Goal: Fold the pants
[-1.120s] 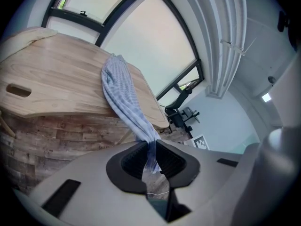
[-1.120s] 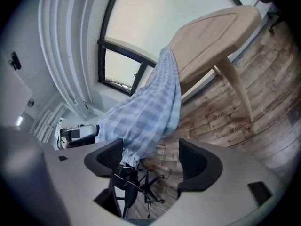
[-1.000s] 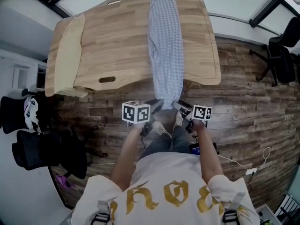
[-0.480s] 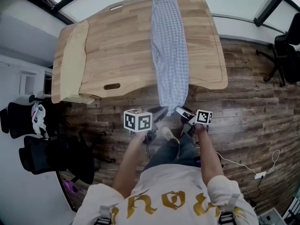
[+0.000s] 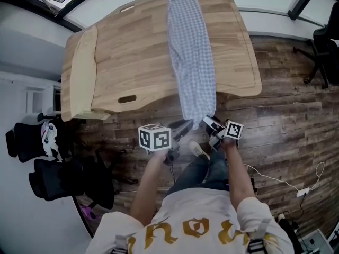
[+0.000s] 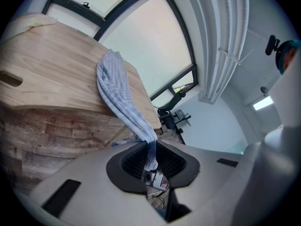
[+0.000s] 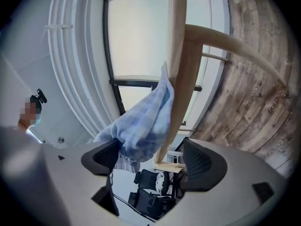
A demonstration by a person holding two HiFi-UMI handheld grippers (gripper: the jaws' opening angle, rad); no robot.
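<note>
Lying far left: a pale cloth is resting along the short left edge of the wooden table, well apart from the pants.
Left gripper: its jaws are pinching nearly together on the left corner of the pants' hanging end, and the fabric is rising straight out from between the pads.
Pants' long axis: the blue-checked strip is running from the table's far edge to its near edge, right of the table's middle, and in the head view it is slanting slightly rightward as it comes nearer.
Pants' near end: it is spilling over the near edge and hanging above the plank floor, pointing down at the person between the two grippers.
Right gripper: its jaws are standing apart; bunched fabric is leaning on one pad, while the other pad is sitting clear of it.
</note>
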